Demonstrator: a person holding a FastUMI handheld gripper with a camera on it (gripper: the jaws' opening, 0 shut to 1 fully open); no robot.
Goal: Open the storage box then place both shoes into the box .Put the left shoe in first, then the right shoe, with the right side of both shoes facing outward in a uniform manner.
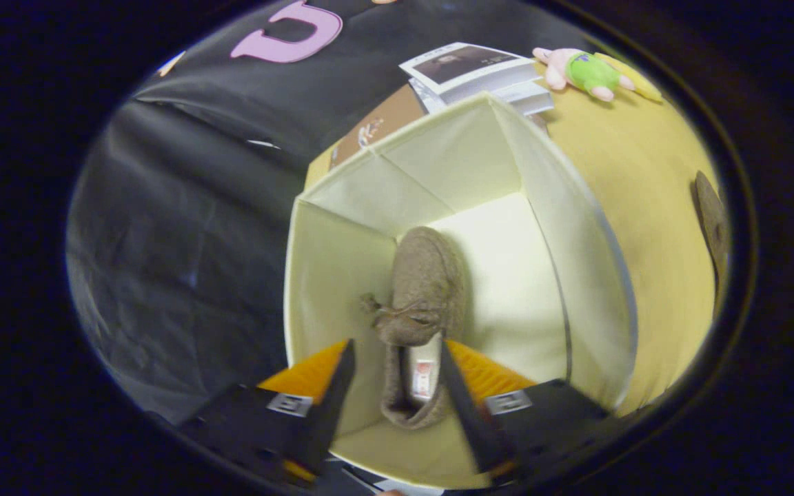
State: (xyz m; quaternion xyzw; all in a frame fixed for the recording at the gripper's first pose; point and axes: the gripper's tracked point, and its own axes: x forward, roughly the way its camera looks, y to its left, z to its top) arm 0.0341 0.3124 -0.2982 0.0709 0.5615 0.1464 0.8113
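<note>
The gripper (395, 358) hangs over the open pale-cream fabric storage box (597, 275); its jaws stand apart, grasping nothing, straddling the heel of the brown woolly lace-up shoe (419, 289) lying along the box floor by the left wall, seemingly leaving room for its mate.

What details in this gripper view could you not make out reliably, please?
- Brown shoe in the storage box: its heel sits between the hand-held gripper fingers; whether they press it is unclear.
- Insole label: too small.
- Second shoe on the yellow surface: cut off at the edge.
- Stacked papers: partly hidden by the box's far corner.
</note>
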